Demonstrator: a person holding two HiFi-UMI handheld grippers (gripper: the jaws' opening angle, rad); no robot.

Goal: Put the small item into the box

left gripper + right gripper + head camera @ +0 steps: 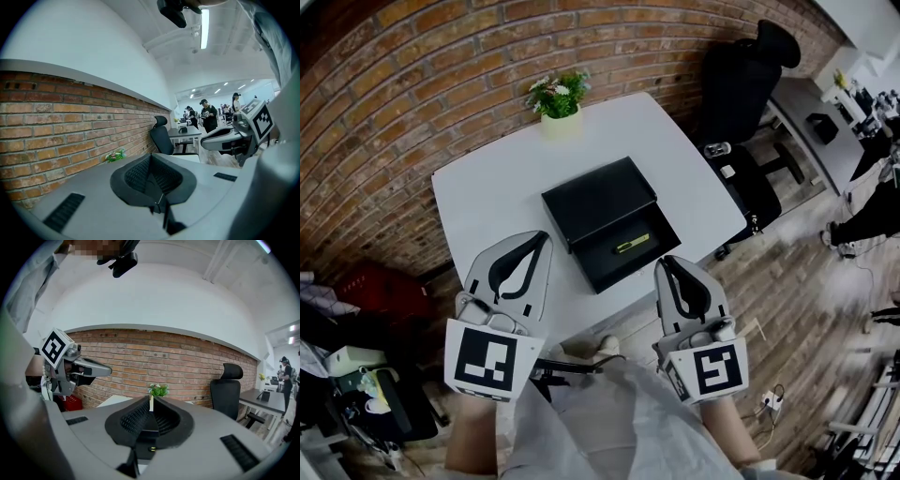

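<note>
An open black box (577, 208) lies in the middle of the white table (487, 187), its lid laid back toward the wall. The small yellow-green item (632, 246) rests in the box's front tray. My left gripper (546, 236) hovers over the table's near edge, left of the box, its jaws shut on nothing. The right gripper (664, 262) is held just in front of the tray's near corner, also shut and empty. In the left gripper view the jaws (151, 156) meet. The right gripper view shows its jaws (151, 398) together, with the box dark below them.
A potted plant (560, 105) stands at the table's far edge against the brick wall. A black office chair (741, 84) is to the right, with another desk (811, 122) behind it. A red object (380, 286) sits on the floor at left. People stand far off (208, 115).
</note>
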